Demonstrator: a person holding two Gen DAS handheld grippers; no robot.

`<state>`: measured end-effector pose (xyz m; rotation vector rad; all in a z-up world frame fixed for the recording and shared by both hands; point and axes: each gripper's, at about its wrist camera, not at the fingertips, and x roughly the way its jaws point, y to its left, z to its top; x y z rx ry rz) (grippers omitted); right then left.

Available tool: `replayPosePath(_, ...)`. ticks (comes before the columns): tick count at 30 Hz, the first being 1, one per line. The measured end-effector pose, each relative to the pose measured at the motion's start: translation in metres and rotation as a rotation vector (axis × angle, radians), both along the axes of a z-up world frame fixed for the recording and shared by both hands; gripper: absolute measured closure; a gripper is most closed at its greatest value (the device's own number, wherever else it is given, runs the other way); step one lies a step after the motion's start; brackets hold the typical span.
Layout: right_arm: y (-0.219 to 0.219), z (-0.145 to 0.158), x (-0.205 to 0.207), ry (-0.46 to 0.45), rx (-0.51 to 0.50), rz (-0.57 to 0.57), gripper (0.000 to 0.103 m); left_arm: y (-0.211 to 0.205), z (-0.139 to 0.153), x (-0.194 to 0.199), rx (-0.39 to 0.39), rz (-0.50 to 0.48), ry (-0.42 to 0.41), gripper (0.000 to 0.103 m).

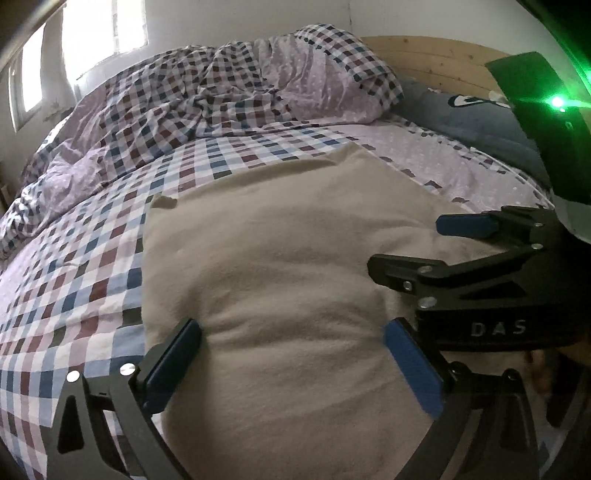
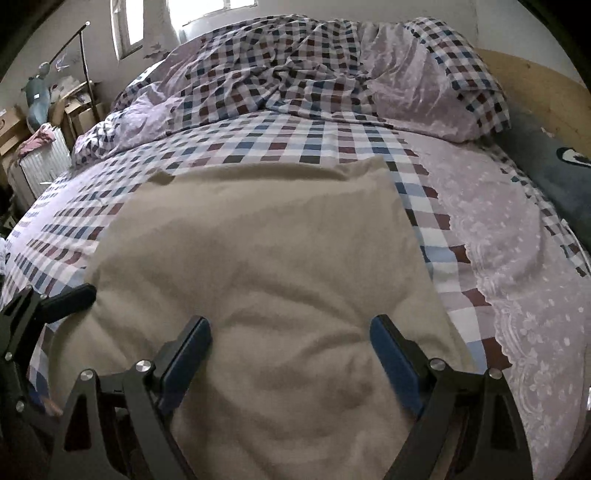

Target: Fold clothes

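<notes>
Checked bedsheet [image 2: 258,147] on a big bed, crumpled duvet [image 2: 295,74] at the far end, window [image 1: 103,26] behind, wooden headboard [image 1: 436,62] far right. Beige cloth [image 2: 258,258] flat in the middle, long side running near to far, near edge cut off. Left gripper [image 1: 291,363] spread wide over cloth, holding nothing. Right gripper [image 2: 290,356] wide too, empty. Kind of garment hard to tell.

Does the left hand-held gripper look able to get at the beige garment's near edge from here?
Probably yes: the left hand-held gripper is open right over the beige garment, with nothing between. The right hand-held gripper sits off to its side.
</notes>
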<state>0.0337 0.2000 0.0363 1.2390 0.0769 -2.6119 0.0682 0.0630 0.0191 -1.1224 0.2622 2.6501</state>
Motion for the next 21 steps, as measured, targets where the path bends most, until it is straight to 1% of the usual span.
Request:
replayPosePath(3, 0.002, 0.002, 0.011, 0.007, 0.026, 0.006, 0.012, 0.001, 0.000, 0.001, -0.014, 0.002, 0.004, 0.000)
replayPosePath(8, 0.015, 0.006, 0.046, 0.023, 0.013, -0.002, 0.012, 0.007, 0.006, 0.012, -0.067, -0.003, 0.027, 0.000)
replayPosePath(10, 0.021, 0.006, 0.062, 0.022, 0.016, -0.006, 0.012, 0.007, 0.007, 0.027, -0.095, 0.001, 0.050, 0.000)
replayPosePath(13, 0.029, 0.004, 0.086, 0.015, 0.034, -0.007, 0.012, 0.004, 0.009, 0.053, -0.114, -0.012, 0.075, 0.000)
replayPosePath(15, 0.030, 0.002, 0.103, 0.028, 0.066, 0.011, 0.012, -0.004, 0.009, 0.069, -0.063, -0.022, 0.047, 0.000)
replayPosePath(18, 0.033, 0.000, 0.123, 0.012, 0.108, 0.019, 0.011, -0.015, 0.010, 0.090, -0.038, -0.006, 0.032, 0.000)
replayPosePath(21, 0.041, 0.001, 0.139, -0.004, 0.093, 0.001, 0.011, -0.026, 0.012, 0.110, -0.005, 0.018, 0.011, 0.000)
